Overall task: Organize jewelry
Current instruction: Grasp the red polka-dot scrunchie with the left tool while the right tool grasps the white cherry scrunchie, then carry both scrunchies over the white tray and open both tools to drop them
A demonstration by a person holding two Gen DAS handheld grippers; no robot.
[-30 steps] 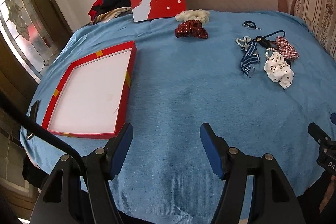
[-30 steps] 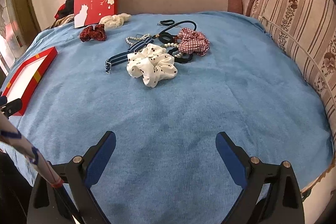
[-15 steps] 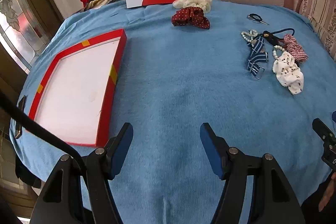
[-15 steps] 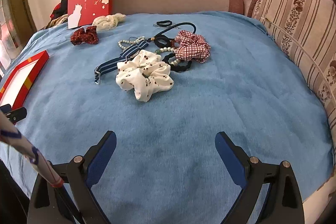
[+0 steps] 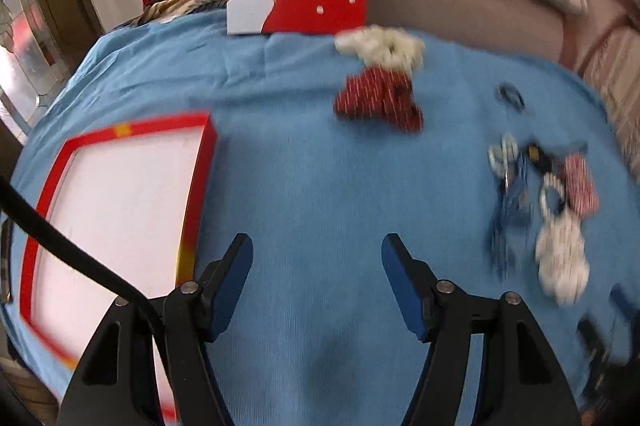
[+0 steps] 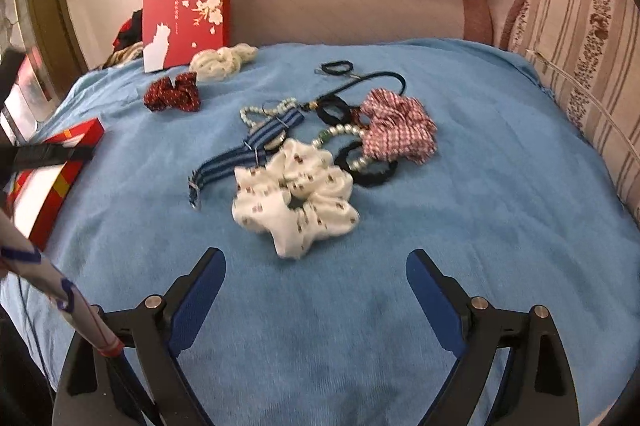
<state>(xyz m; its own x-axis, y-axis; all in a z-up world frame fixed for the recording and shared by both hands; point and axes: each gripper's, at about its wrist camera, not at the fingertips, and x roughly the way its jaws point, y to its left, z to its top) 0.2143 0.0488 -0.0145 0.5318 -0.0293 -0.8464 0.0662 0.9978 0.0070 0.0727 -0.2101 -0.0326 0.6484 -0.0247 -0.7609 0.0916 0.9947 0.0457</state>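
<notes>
White dotted scrunchie [image 6: 294,200] looked soft, light; pinch a fold. Both jaws were spread, empty, the left pair having just widened.

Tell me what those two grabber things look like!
Both look alike. The left gripper and the right gripper each have a black frame with silver bolts and two flat blue pads. A black cable runs past the left one. Beside the right one is a white stick with blue squiggles and a red band.
</notes>
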